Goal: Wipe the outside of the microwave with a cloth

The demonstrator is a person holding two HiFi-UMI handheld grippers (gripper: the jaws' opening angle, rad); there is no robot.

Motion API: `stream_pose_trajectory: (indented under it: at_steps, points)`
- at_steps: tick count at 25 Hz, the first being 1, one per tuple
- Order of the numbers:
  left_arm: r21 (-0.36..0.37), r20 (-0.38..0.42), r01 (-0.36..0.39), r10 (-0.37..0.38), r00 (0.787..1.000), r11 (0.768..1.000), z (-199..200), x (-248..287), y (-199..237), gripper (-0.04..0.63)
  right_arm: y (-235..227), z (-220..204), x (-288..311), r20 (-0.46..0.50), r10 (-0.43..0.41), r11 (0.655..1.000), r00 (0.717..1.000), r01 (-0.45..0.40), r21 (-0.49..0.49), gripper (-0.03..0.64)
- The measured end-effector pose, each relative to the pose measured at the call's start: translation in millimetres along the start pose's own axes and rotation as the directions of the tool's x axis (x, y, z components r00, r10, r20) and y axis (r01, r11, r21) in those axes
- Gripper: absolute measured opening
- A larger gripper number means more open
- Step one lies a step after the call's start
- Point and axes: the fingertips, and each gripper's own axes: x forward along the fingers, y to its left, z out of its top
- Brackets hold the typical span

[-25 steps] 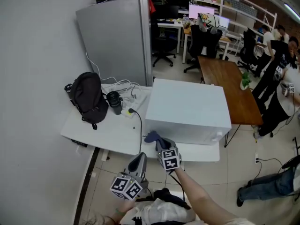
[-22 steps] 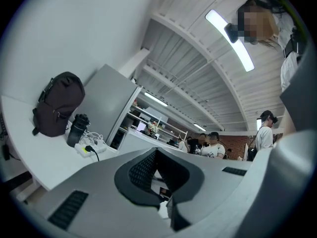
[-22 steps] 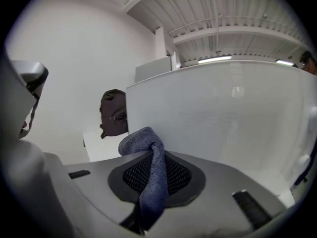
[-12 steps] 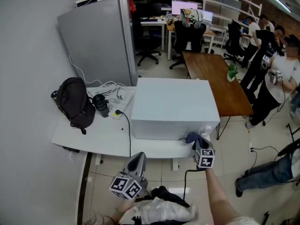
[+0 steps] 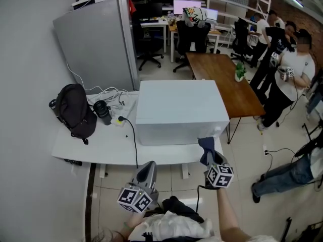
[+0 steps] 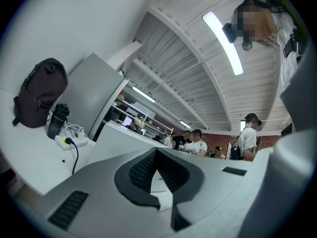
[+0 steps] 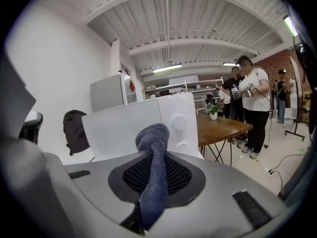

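Now the right gripper [image 5: 210, 159] is pinching the cloth [image 7: 153, 142] to wipe the microwave [image 5: 176, 107]; the left gripper [image 5: 147, 171] is idling, fingers [image 6: 140, 171] together.

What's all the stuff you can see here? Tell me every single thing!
microwave: one, white, on the white table
white table: one, against the wall
backpack: one, black, left end of the white table
dark container: one, black, between backpack and microwave
power strip: one, white, black cable plugged in, left of the microwave
cabinet: one, grey, behind the white table
wooden table: one, brown, behind and right of the microwave
plant: one, green, on the wooden table
people: several, standing far right
cloth: one, blue, near the microwave's front right corner
left tool: grey, shut, empty
right tool: grey, shut on the cloth
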Motion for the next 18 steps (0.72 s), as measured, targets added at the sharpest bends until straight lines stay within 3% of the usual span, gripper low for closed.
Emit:
stream_pose_trajectory:
  at_steps: [8, 14, 18]
  points:
    - [-0.039, -0.069, 0.047, -0.049, 0.996, 0.998, -26, -58, -20, -0.014, 77, -26, -135, 0.030, 0.050, 0.994, 0.998, -0.053, 0.095, 0.075]
    - [-0.026, -0.055, 0.096, -0.097, 0.994, 0.995, -27, -78, -56, -0.014, 83, -36, -202, 0.030, 0.047, 0.991, 0.998, -0.050, 0.122, 0.075]
    - [-0.020, -0.057, 0.100, -0.101, 0.993, 0.995, -40, -100, -90, -0.014, 85, -39, -244, 0.023, 0.089, 0.992, 0.996, -0.091, 0.092, 0.075]
